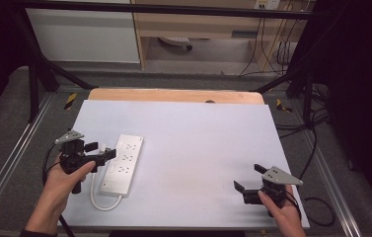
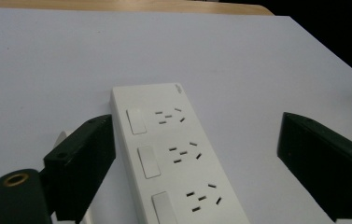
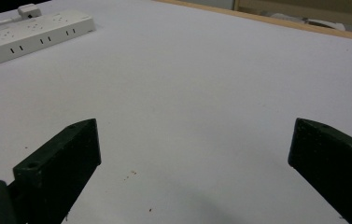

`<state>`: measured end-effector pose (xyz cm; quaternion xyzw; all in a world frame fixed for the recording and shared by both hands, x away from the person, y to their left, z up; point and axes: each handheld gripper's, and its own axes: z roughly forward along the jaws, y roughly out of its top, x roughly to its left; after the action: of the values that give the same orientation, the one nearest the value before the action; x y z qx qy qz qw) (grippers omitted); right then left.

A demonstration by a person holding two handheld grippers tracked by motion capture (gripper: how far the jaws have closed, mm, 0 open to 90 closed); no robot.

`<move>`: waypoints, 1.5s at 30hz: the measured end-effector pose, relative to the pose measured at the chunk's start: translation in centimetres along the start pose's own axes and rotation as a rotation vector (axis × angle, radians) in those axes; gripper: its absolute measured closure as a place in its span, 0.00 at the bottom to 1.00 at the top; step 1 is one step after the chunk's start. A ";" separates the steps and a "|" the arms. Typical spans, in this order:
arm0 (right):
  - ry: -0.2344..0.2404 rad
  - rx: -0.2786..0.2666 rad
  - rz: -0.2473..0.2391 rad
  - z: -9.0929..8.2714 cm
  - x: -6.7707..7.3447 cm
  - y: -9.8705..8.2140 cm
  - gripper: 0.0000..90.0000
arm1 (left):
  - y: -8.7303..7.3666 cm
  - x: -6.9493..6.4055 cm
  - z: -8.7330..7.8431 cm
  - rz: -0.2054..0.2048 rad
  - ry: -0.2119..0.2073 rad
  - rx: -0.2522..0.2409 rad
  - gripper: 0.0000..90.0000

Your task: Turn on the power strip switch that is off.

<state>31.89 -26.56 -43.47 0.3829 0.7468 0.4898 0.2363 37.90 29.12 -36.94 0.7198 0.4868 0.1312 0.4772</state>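
A white power strip (image 1: 124,163) with three switches and three sockets lies on the left part of the white table top (image 1: 198,138). Its white cord (image 1: 99,202) loops off its near end. My left gripper (image 1: 99,150) is at the strip's left side, open. In the left gripper view the strip (image 2: 173,154) runs up between the wide jaws of that gripper (image 2: 197,135) without touching them. A small white plug (image 1: 103,147) sits by the jaws, and whether it touches them I cannot tell. My right gripper (image 1: 249,177) rests open near the front right, and between its jaws (image 3: 192,140) there is bare table. The strip (image 3: 29,32) lies far off.
The table's wooden far edge (image 1: 173,95) borders the white top. Black frame legs (image 1: 35,79) stand at the back left and right. Cables (image 1: 316,148) trail on the floor to the right. The room between strip and right gripper is open white surface.
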 end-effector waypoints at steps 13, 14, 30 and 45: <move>-0.001 0.001 0.002 0.0 0.0 0.0 0.03 | 0.3 0.0 -2.0 0.026 0.022 -0.062 0.09; -0.001 0.001 0.002 0.0 0.0 0.0 0.03 | 0.3 0.0 -2.1 0.026 0.023 -0.064 0.09; -0.003 0.002 0.005 0.0 0.0 0.0 0.03 | -0.3 0.4 -3.8 0.025 0.055 -0.084 0.09; -0.005 0.003 0.002 0.1 0.0 0.0 0.03 | -2.3 1.4 -5.1 0.034 0.078 -0.102 0.09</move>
<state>31.96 -26.53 -43.51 0.3851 0.7465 0.4880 0.2373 33.94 33.33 -36.60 0.6971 0.4854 0.1917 0.4916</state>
